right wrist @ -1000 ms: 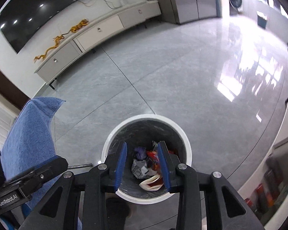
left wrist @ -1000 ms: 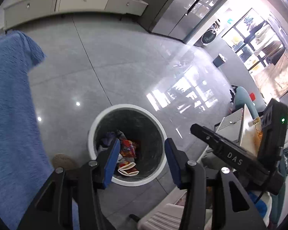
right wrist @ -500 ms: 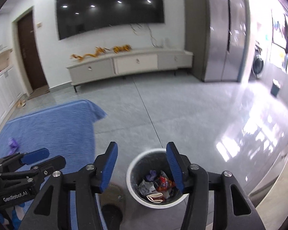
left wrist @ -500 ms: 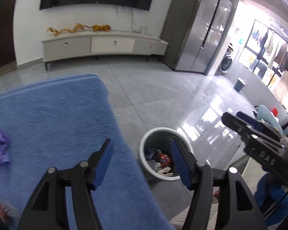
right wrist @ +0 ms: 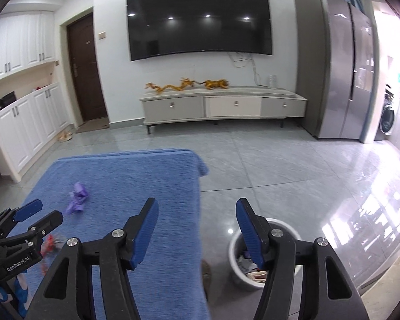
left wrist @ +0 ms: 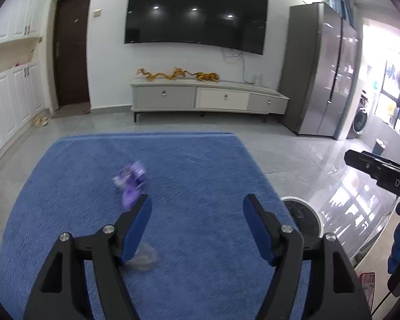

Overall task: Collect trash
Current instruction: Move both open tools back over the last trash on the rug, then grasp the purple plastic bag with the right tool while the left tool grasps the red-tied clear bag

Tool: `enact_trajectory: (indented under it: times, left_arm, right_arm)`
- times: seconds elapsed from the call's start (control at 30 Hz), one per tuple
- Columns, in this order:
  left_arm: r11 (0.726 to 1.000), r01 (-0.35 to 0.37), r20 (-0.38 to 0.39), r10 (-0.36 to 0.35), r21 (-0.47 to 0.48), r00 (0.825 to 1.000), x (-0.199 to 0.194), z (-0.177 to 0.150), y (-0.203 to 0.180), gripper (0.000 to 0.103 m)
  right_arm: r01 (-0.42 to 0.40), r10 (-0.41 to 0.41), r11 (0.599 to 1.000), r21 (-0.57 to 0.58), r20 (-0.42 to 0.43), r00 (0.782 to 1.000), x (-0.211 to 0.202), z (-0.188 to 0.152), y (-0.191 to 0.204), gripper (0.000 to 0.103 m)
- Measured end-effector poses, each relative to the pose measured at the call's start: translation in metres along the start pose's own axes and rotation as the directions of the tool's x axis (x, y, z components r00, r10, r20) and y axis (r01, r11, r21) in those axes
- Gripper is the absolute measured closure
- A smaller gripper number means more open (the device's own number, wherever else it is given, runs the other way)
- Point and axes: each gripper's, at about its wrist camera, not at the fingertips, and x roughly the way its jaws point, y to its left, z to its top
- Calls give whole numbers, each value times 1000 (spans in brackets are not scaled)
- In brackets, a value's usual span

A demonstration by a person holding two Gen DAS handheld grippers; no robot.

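The big fuzzy blue cloth (left wrist: 200, 186) fills the bottom half of both views. The round white trash bin w/ wrappers inside (right wrist: 237, 256) sits on the grey floor at bottom right, beside the cloth's right edge.

Left black gripper w/ blue pads (left wrist: 197, 221) is spread wide, nothing in it; its jaws have just been opening. Right black gripper w/ blue pads (right wrist: 197, 226) is the same: spread, empty, jaws just been opening.

The crumpled purple wrapper (left wrist: 130, 184) lies on the cloth, up & left of the left gripper's tips, just past its left finger. It looks longer up-down than across, but it's blurry. In the right view it's far off to the left, so the left hand is nearer & should prob go for it.

A see-thru plastic scrap (left wrist: 144, 257) lies by the left finger, lower down. A small red bit (right wrist: 49, 242) shows at far left in the right view.
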Motion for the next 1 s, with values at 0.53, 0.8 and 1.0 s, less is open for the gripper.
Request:
enact_trajectory:
  times: [0.53,0.8,1.0]
  left_arm:
    - [986,21,-180,-52,-168,982,29,-79,132,34]
    - [975,75,-227,-123,-210,966,56,-77,135,64]
    - [971,82,-210,-131,-225,969,54,-81,135,77]
  right_arm:
    - [-159,142,981,-114,-142,980,79,-4,106,36]
    - [-279,239,952,-123,-266,934,152,-5,159,36]
    - [-383,325,916,-121,-337,884,196,-12,206,36]
